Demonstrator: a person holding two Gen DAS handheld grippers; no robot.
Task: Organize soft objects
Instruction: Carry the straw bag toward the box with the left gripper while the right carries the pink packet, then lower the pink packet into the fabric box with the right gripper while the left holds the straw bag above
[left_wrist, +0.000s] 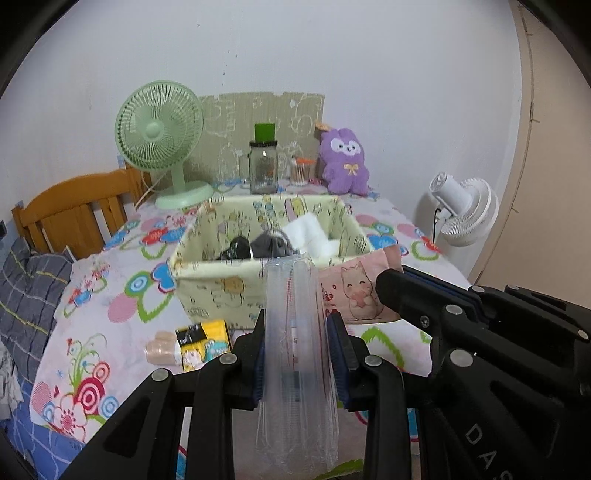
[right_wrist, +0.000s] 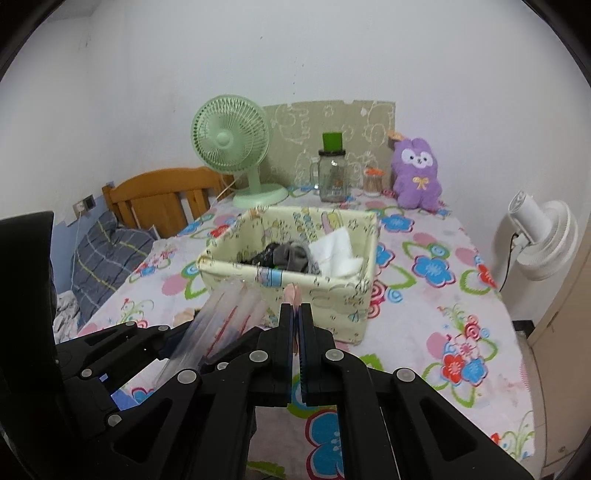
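Note:
My left gripper (left_wrist: 299, 325) is shut on a clear plastic zip bag (left_wrist: 295, 354), held upright in front of the fabric storage box (left_wrist: 218, 284). My right gripper (right_wrist: 295, 314) is shut on a pink cloth with a cat print (left_wrist: 354, 291); only its thin edge (right_wrist: 293, 291) shows between the pads in the right wrist view. The clear bag also shows in the right wrist view (right_wrist: 225, 321), to the left of the right gripper. The box (right_wrist: 321, 291) holds dark socks (right_wrist: 284, 254) and white cloth (right_wrist: 336, 254).
A small packet and a beige roll (left_wrist: 192, 345) lie on the floral sheet in front of the box. At the back stand a green fan (left_wrist: 162, 140), a glass jar (left_wrist: 263, 166), a purple plush (left_wrist: 345, 162). A white fan (right_wrist: 543, 240) stands right; a wooden headboard (left_wrist: 74, 210) left.

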